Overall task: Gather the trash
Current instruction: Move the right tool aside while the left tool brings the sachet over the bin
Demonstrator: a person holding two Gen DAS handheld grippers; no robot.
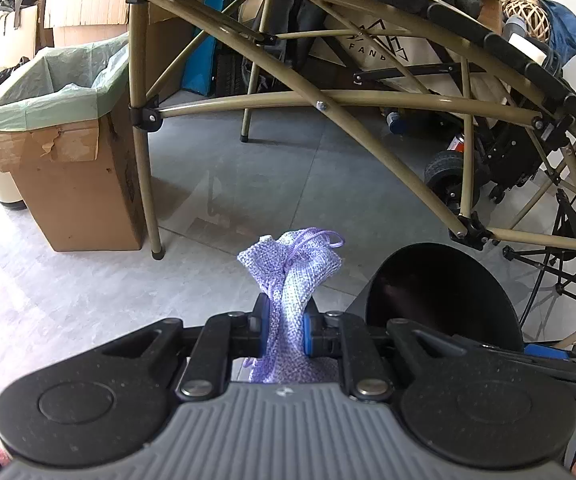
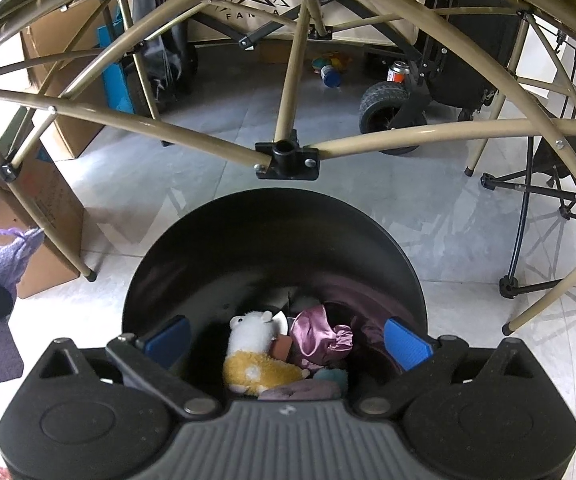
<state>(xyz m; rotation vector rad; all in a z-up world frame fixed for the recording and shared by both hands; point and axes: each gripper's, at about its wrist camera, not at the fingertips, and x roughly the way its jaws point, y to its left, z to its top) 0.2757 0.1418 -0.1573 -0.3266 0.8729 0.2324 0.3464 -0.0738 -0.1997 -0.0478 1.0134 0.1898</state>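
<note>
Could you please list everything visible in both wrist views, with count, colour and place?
Knitted drawstring pouch: one, lilac, pinched in the left claw.
Round bin: one, black, on the floor below the right claw.
Plush toy: one, white and yellow, inside the bin.
Satin cloth: one, pink, inside the bin beside the toy.
Cardboard box with bag liner: one, brown, pale green liner, far left.
Folding table frame: one, tan, overhead.
Wagon wheel: one, black, behind the frame.
Left claw: shut on the pouch.
Right claw: open, blue pads, nothing between them.
</note>
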